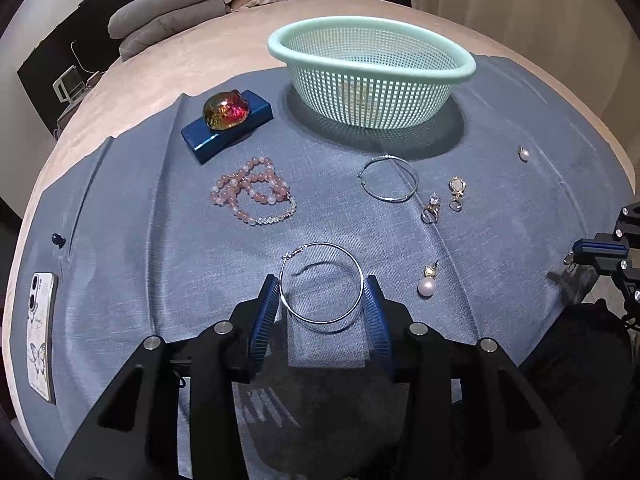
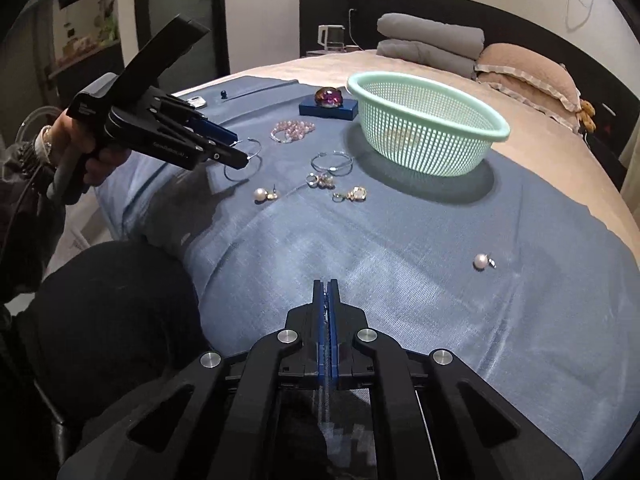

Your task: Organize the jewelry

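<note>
Left gripper (image 1: 322,300) has its jaws pinching a large silver hoop earring (image 1: 321,282) across its width, hoop lifted a bit off the blue cloth (image 1: 500,248) on the bed. Right gripper (image 2: 327,292) has jaws pressed together; something thin and chain-like seems caught between them, can't tell what. Mint basket (image 1: 464,68), the likely drop spot, sits at the far side of the cloth, well apart from both. Risks: the thin hoop is held only at its edges, so it could spring out or twist loose on the carry; the fine item could slip unnoticed. Second hoop (image 1: 389,178), bead bracelet (image 1: 256,196), ring (image 1: 431,209) and pearl earrings (image 1: 427,285) lie loose on the cloth.
</note>
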The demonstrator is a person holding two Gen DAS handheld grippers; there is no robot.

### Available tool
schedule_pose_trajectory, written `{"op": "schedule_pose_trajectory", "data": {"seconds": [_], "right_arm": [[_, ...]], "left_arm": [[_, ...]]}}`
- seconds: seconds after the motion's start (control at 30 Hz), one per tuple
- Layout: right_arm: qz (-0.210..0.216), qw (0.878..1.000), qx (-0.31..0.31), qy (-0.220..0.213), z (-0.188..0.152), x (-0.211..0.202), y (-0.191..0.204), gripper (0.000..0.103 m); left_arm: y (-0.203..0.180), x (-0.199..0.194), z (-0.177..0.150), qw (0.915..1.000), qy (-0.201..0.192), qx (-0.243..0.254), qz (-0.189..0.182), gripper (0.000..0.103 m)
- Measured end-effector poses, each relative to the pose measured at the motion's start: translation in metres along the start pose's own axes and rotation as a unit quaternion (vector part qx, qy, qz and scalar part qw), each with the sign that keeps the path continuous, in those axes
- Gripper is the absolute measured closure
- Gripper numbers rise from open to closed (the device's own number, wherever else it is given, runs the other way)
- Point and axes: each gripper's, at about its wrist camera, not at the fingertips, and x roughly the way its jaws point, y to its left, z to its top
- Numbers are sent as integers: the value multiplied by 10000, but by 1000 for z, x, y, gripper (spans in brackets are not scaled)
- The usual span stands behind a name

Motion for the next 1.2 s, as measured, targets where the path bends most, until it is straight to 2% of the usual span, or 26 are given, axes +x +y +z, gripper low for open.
{"op": "schedule_pose_trajectory", "data": {"seconds": [0.13,0.27,0.57,0.7,0.93,1.2], "right_arm": [[-65,9999,-84,-112,12,-8,-3,101],[-190,9992,-299,-204,31,-18,-8,101],[-726,9908,-917,-678,102,-45,-32,101],[-735,9879,-1036,-888,130,-49,-42,101],[-887,9846,-1041,-1087,160,-22,-73,101],[-605,9928,-833,-619,152,55,-102,101]], "left_arm": [[5,-15,8,9999,-141,-15,-15,59],[6,-29,21,9995,-284,112,124,59],[9,-58,73,9961,-804,313,204,59],[14,-59,99,9943,-985,361,188,59],[12,-34,140,9934,-1047,465,38,59],[-11,21,164,9926,-841,855,-168,58]]}}
